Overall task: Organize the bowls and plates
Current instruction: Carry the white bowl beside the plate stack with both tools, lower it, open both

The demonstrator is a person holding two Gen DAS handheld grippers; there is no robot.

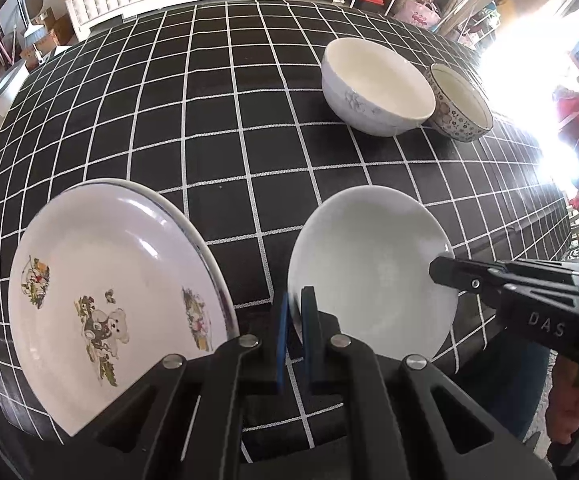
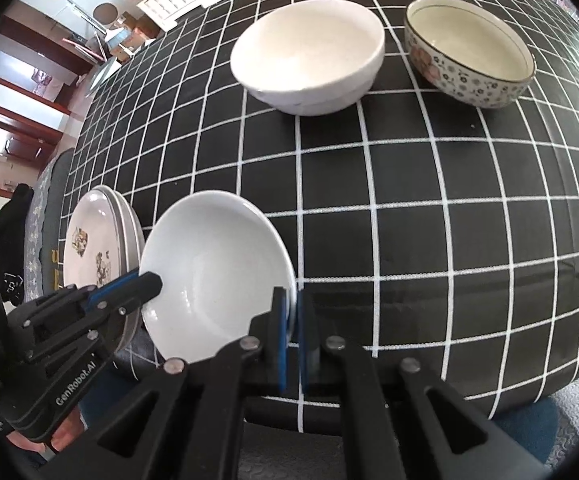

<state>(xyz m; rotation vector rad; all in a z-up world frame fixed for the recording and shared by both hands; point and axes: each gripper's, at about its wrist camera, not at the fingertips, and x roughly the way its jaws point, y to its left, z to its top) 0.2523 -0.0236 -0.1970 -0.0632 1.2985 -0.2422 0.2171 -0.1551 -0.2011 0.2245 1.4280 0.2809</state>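
Left wrist view: we have the left gripper (image 1: 294, 312) pinching the near-left rim of the plain white plate (image 1: 369, 264), pads pressed together on the edge. Our right gripper (image 1: 439, 270) comes in from the right and clamps the opposite rim, so both hands hold this one plate, lifted a little over the checked tablecloth (image 1: 229, 120) at the near table edge.

Right wrist view shows the same: right gripper (image 2: 291, 312) shut on the plate's (image 2: 213, 264) right rim, left gripper (image 2: 155, 280) on its left rim.

Key relation: the stack of printed plates (image 1: 109, 292) lies just left of the held plate, on the left hand's side, rims near but apart as far as we can tell. We judge the next move is carrying the white plate leftward onto that stack; left hand is nearer.

Far side: big white bowl (image 1: 377, 88) and flowered bowl (image 1: 459, 104) sit side by side, touching or almost. Both bowls empty, plates empty too, nothing nested yet
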